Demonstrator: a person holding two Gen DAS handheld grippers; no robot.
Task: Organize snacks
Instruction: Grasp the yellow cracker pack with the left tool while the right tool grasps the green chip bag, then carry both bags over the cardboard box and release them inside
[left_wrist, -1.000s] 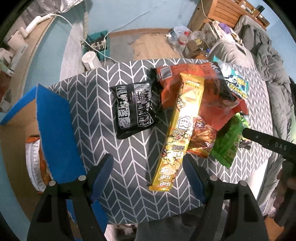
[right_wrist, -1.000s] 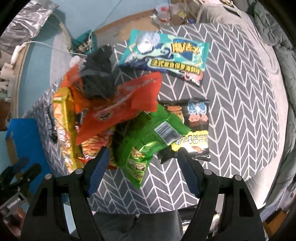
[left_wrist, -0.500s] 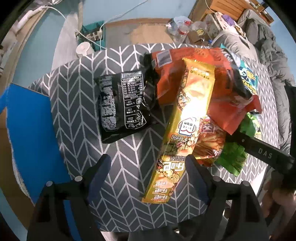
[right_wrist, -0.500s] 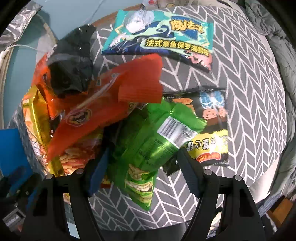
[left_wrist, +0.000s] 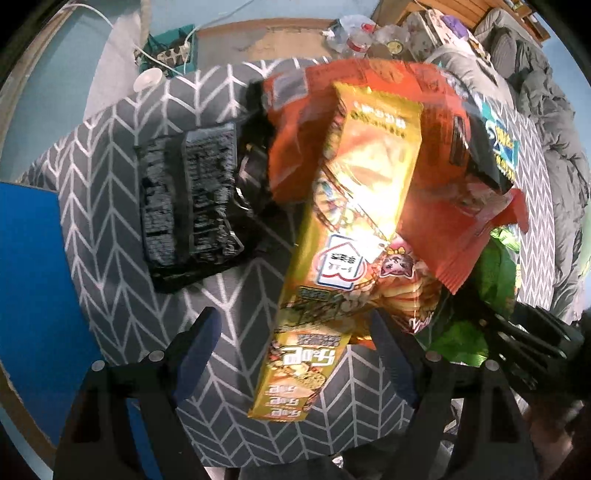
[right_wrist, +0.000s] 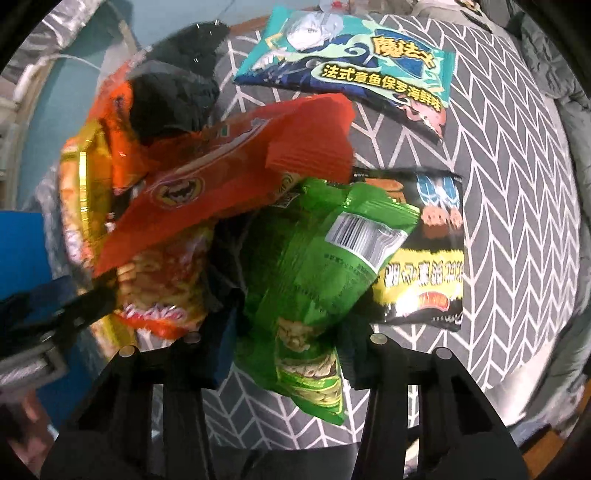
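Note:
Snack packs lie heaped on a round table with a grey chevron cloth. My left gripper hangs open over the lower end of a long yellow pack, its fingers standing clear on either side. A black bag lies to its left, and an orange bag lies under the yellow pack. My right gripper is closing on a green snack bag, with both fingers against the bag's sides. The orange bag overlaps the green bag's top.
A teal bag lies at the far side and a black-and-yellow bag to the right of the green one. A blue box flap stands off the table's left edge. A bed with grey bedding is on the right.
Both grippers have sunk closer to the heap. The right gripper's fingers have drawn in around the green bag. The yellow pack's end now lies between the left fingers.

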